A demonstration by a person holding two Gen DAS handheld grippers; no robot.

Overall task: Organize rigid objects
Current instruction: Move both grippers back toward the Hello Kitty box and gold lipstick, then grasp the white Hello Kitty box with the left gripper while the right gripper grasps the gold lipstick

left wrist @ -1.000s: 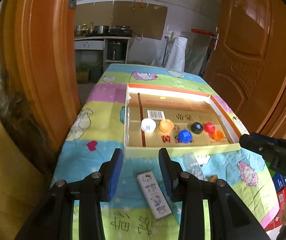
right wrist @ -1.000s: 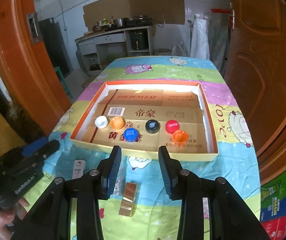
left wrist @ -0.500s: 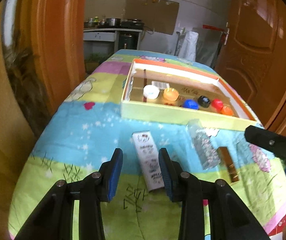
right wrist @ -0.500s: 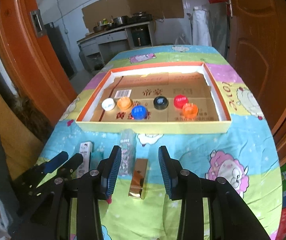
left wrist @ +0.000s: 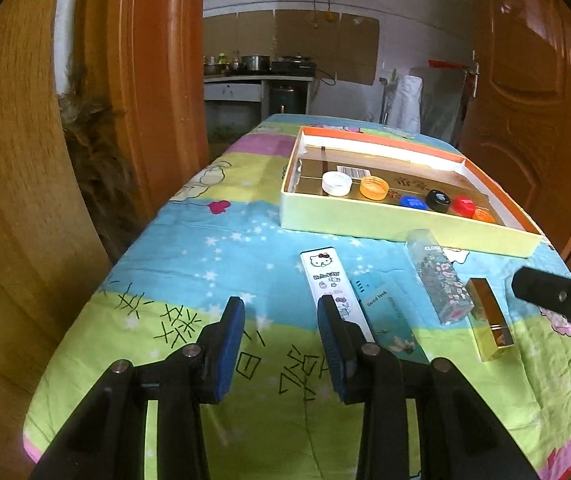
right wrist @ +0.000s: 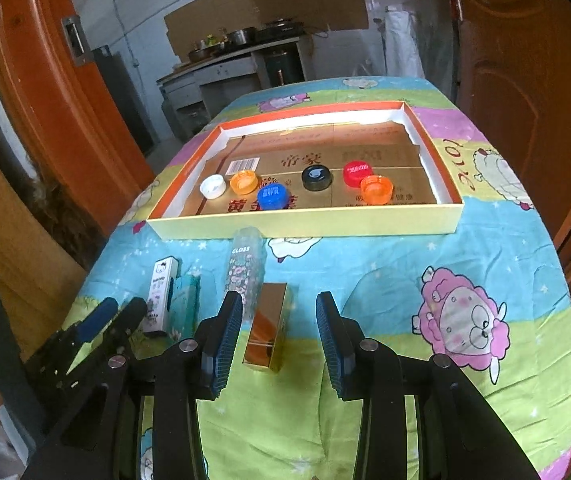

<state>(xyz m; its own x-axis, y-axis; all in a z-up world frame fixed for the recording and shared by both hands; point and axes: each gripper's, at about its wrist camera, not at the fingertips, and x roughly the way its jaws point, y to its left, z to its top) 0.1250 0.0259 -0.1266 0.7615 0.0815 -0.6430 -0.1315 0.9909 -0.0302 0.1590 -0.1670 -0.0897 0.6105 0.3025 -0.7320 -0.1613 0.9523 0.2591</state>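
Observation:
A shallow cardboard box on the table holds several bottle caps, such as a blue cap. Near the front edge lie a white Hello Kitty box, a teal box, a floral clear tube and a gold box. My left gripper is open and empty, just left of the Hello Kitty box. My right gripper is open, its jaws to either side of the gold box, not touching it.
Orange wooden doors stand on both sides of the table. The table's patterned cloth drops off at the near edge. A kitchen counter with pots is far behind.
Both grippers have pulled back towards the near table edge and dropped lower. The small boxes now lie close in front of the jaws. Both stay open.

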